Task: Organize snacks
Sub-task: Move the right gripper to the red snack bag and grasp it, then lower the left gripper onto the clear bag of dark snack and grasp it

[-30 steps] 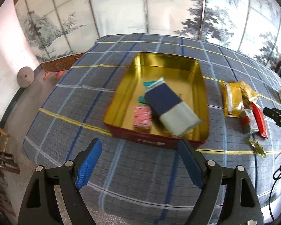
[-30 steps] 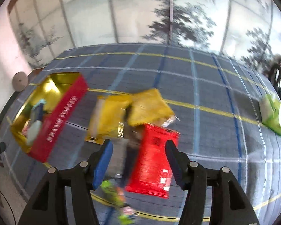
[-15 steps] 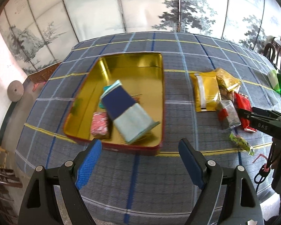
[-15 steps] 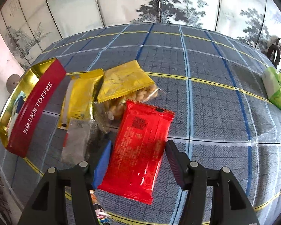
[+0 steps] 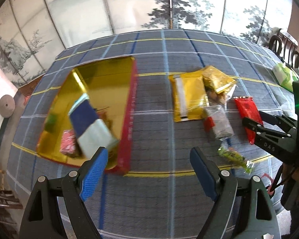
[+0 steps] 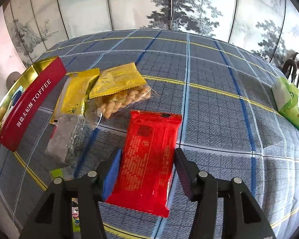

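Observation:
A red toffee tin [image 5: 127, 119] with a gold inside lies on the checked tablecloth and holds a blue-and-white packet [image 5: 89, 123] and a pink one [image 5: 67, 145]. To its right lies a heap of snacks: a flat yellow packet [image 6: 75, 95], a yellow bag of fried twists [image 6: 119, 87], a silvery clear packet [image 6: 65, 137] and a red packet [image 6: 149, 155]. My right gripper [image 6: 148, 151] is low over the red packet, straddling its near half. Its jaws are closing, and the packet still lies flat. My left gripper [image 5: 148, 153] is open and holds nothing, above bare cloth between tin and heap.
A green sweet wrapper [image 5: 233, 157] lies near the table's front edge, just left of my right gripper [image 5: 249, 127]. A green tissue pack [image 6: 291, 101] sits far right by the chair backs [image 5: 285, 47]. A painted folding screen stands behind the table.
My left gripper has swung right, so the tin slid from the middle to the left of its view. My right gripper has sunk over the red packet and its jaws have narrowed.

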Motion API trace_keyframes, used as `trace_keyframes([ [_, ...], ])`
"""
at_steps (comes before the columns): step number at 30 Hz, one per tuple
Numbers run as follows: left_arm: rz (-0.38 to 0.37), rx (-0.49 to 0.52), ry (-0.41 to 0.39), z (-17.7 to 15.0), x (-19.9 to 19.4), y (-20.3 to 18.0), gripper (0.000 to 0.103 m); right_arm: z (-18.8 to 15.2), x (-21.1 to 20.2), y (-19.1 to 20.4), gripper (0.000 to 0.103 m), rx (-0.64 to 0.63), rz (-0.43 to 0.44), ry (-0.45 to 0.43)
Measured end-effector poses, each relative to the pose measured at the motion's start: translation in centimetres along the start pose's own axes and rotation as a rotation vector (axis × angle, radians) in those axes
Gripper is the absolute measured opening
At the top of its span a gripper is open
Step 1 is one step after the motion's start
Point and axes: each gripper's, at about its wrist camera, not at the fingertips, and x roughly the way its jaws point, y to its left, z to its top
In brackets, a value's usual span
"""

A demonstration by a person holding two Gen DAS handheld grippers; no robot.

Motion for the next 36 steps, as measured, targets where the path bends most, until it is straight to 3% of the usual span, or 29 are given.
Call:
trace_keyframes([
  [13,-0.102,0.059,0.032,2.2,2.3,-5.8,0.082,-0.4,0.0,-7.4,0.049,0.115,-0.112,-0.07],
  [25,-0.113,0.068,0.07,3.6,4.9,-9.0,0.081,-0.6,-0.1,-7.7,0.051,0.112,-0.114,-0.075],
  [30,-0.12,0.036,0.092,3.8,6.0,-8.8,0.072,-0.6,-0.1,-7.7,0.051,0.112,-0.113,-0.075],
  [34,-0.123,0.037,0.1,3.9,6.4,-8.8,0.056,-0.6,-0.1,-7.7,0.051,0.112,-0.113,-0.075],
  [36,-0.128,0.032,0.112,3.9,6.9,-8.8,0.055,-0.6,-0.1,-7.7,0.051,0.112,-0.113,-0.075],
])
